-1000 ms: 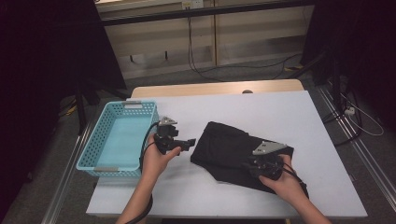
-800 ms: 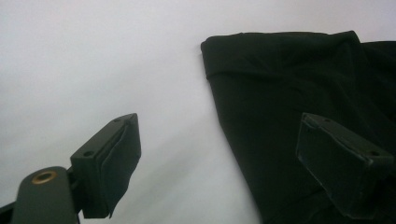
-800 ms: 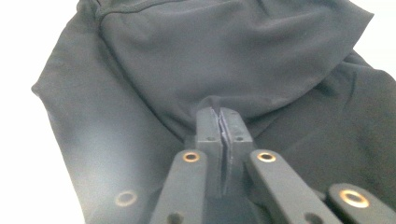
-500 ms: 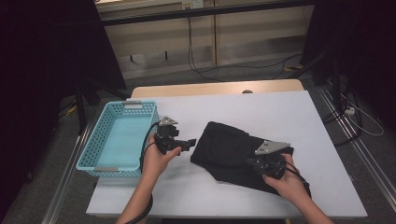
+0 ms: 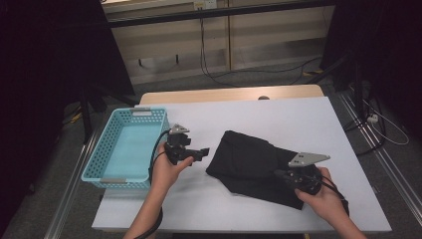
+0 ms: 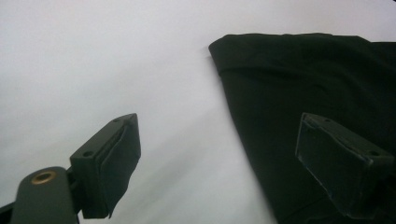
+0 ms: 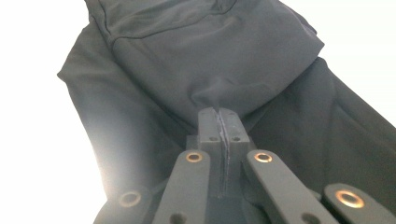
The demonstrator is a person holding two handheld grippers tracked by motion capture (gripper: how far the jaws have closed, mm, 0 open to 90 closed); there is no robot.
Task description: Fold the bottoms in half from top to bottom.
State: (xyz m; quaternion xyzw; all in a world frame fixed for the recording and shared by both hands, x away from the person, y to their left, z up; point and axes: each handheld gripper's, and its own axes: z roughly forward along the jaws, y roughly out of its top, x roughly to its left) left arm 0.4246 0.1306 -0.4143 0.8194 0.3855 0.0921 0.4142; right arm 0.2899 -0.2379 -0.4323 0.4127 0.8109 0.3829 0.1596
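We saw our right gripper [image 7: 219,116] had just closed, pinching what looked like a fold of the black garment [image 5: 254,162] near the desk's [image 5: 278,114] front right corner; farther off, our left gripper [image 5: 199,152] hung wide beside the blue basket [image 5: 107,149].

black cloth [image 7: 201,60] cut off at bottom edge

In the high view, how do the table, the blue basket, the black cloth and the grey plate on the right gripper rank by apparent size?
1. Table, largest.
2 and 3. Basket and black cloth look about alike; I would not rank them.
4. Grey plate, smallest.
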